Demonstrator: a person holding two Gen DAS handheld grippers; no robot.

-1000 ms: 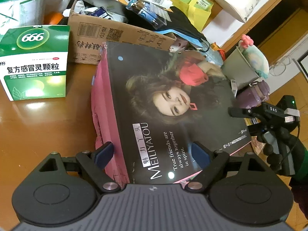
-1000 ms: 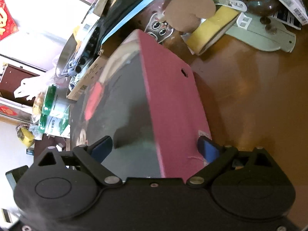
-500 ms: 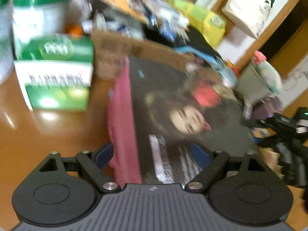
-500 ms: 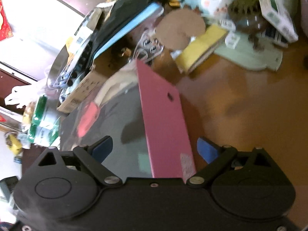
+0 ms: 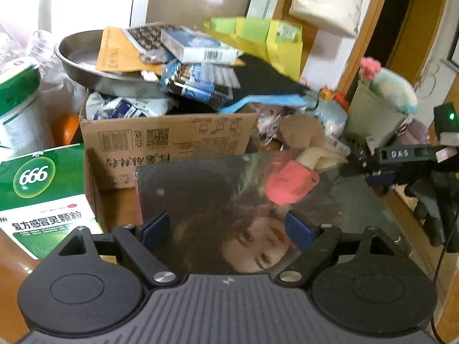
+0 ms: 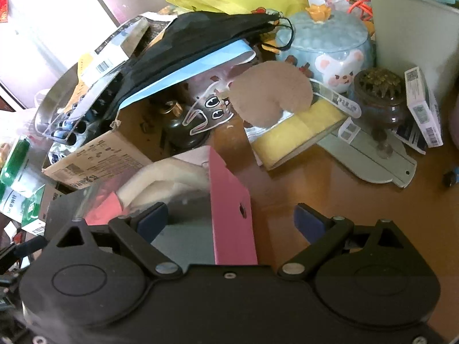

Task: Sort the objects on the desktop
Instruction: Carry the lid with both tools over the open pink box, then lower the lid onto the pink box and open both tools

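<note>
A flat box point(image 5: 229, 195) with a glossy dark portrait lid and pink sides lies on the brown table in front of a cardboard carton. My left gripper point(image 5: 226, 229) hangs over the lid's near left part. Its jaws are wide, with one pad at the box's left edge and the other above the portrait. My right gripper point(image 6: 231, 223) is open and straddles the pink side point(image 6: 229, 215). Its left pad is over the lid, and its right pad stands apart over bare table. The right gripper point(image 5: 364, 169) also shows at the box's right edge in the left wrist view, held by a gloved hand point(image 5: 436, 206).
Behind the box stands an overfilled cardboard carton point(image 5: 178, 140) with a metal basin point(image 5: 80, 57) on top. A green medicine box point(image 5: 43, 195) is on the left. On the right are a grey-green bin point(image 5: 375, 114), a blue jar point(image 6: 327, 48), a yellow pad point(image 6: 298, 132) and a dark burner point(image 6: 378, 97).
Both grippers moved forward over the box and tipped up, showing more of the clutter. The lid's printed text is now hidden under the left gripper. The right pad now stands off the pink side.
</note>
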